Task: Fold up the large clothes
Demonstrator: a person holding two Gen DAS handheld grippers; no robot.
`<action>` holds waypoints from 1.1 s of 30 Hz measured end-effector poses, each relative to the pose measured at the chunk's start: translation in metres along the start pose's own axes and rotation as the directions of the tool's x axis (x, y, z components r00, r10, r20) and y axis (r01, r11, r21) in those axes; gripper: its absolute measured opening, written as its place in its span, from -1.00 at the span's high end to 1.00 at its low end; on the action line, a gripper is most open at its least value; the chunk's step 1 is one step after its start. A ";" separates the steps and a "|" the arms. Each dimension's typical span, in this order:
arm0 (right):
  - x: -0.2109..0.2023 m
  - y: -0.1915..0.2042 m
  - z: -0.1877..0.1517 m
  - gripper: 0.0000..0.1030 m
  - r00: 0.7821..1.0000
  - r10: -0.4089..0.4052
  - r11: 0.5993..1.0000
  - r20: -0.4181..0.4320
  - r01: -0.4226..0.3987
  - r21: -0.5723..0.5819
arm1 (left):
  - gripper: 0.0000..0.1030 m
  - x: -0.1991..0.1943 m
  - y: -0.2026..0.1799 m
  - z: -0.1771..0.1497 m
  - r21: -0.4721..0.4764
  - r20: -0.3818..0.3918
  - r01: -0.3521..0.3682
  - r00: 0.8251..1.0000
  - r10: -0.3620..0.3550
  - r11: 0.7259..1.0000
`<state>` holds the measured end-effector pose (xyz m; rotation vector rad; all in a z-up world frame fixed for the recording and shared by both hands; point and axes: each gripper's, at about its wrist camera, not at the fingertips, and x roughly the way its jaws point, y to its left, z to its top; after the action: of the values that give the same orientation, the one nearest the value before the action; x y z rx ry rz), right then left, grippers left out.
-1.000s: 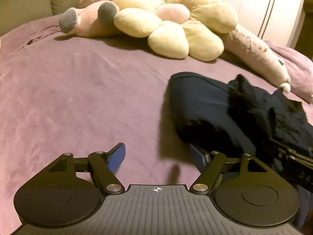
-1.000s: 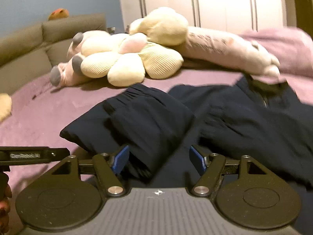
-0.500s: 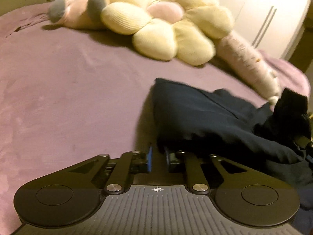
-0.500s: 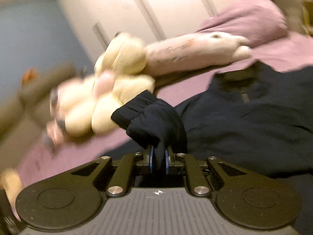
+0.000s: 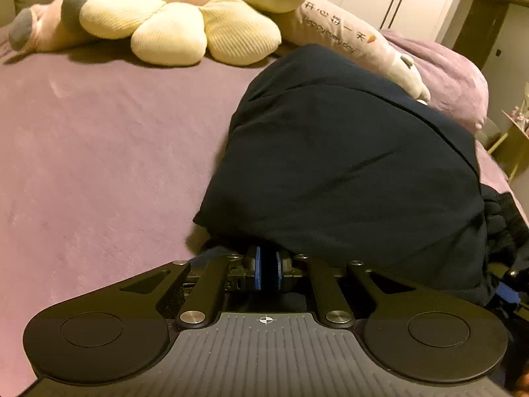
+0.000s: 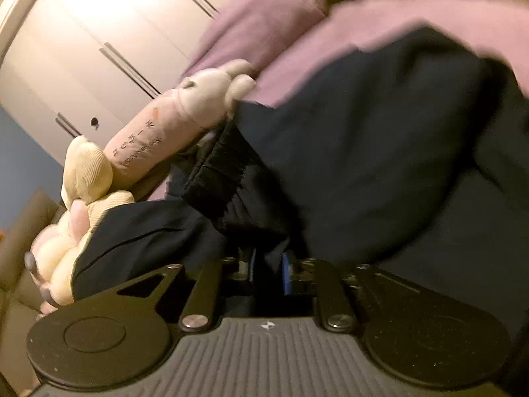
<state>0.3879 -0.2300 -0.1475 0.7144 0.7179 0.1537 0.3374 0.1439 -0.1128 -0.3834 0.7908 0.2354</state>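
Observation:
A large dark navy garment (image 5: pixel 347 165) lies bunched on the purple bed, spreading right of centre in the left wrist view. My left gripper (image 5: pixel 267 269) is shut on the garment's near edge, with cloth pinched between the blue pads. In the right wrist view the same navy garment (image 6: pixel 380 165) fills the middle and right, with a ribbed cuff or hem (image 6: pixel 215 178) showing. My right gripper (image 6: pixel 268 273) is shut on a fold of it, and the view is tilted.
A yellow flower-shaped cushion (image 5: pixel 185 23), a pink plush with grey feet (image 5: pixel 39 26) and a long pink plush bolster (image 5: pixel 357 43) lie at the head of the purple bed (image 5: pixel 99 132). White wardrobe doors (image 6: pixel 99 49) stand behind. A purple pillow (image 5: pixel 456 79) is at the right.
Both grippers went from open to shut on the navy garment. The cloth now rises closer and larger before the left gripper, and the right gripper has tilted and lifted its fold.

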 end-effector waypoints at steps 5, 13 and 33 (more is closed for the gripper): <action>-0.008 -0.005 0.013 -0.11 0.997 0.043 0.999 0.061 -0.044 0.020 | 0.61 -0.017 -0.001 -0.005 0.000 -0.003 0.025 1.000 -0.025 1.000; 0.001 0.025 0.026 0.70 0.997 -0.008 0.995 0.071 0.015 -0.097 | 0.61 -0.012 -0.008 -0.006 0.012 -0.051 0.020 0.999 -0.020 1.000; -0.020 -0.031 0.064 0.27 0.983 -0.145 0.968 0.116 0.165 -0.187 | 0.23 -0.029 -0.016 0.005 0.094 -0.040 0.028 0.999 -0.024 0.995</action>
<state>0.4114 -0.2958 -0.1226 0.4718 0.6479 0.0435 0.3265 0.1298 -0.0849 -0.3101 0.8315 0.1657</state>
